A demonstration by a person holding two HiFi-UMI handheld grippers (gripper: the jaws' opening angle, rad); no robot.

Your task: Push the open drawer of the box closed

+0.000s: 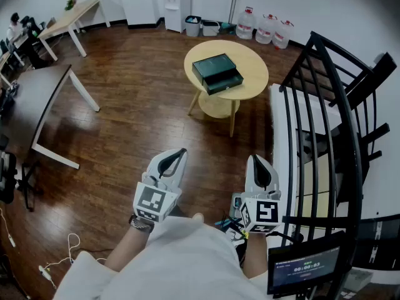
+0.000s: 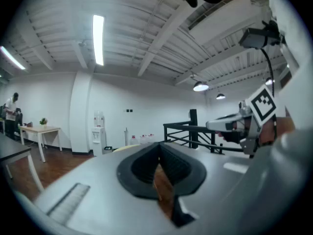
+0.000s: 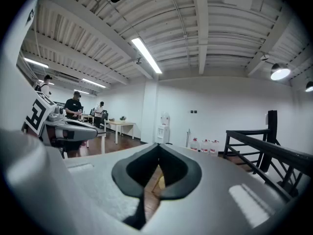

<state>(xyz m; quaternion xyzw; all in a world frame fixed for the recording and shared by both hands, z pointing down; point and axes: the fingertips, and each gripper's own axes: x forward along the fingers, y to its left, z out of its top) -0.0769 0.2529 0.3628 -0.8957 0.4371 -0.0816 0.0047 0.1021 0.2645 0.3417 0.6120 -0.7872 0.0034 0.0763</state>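
Left gripper (image 1: 180, 152) and right gripper (image 1: 257, 159) hang well short of the round pale wooden table (image 1: 253, 61), jaws pressed together, empty. The dark green flat box (image 1: 212, 67) sits mid-table, its drawer (image 1: 226, 87) jutting toward the near edge. An off-centre shove could skid the box instead of closing it.

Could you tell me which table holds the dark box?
The round table, bearing the box; the dark table and far desk are rectangular.
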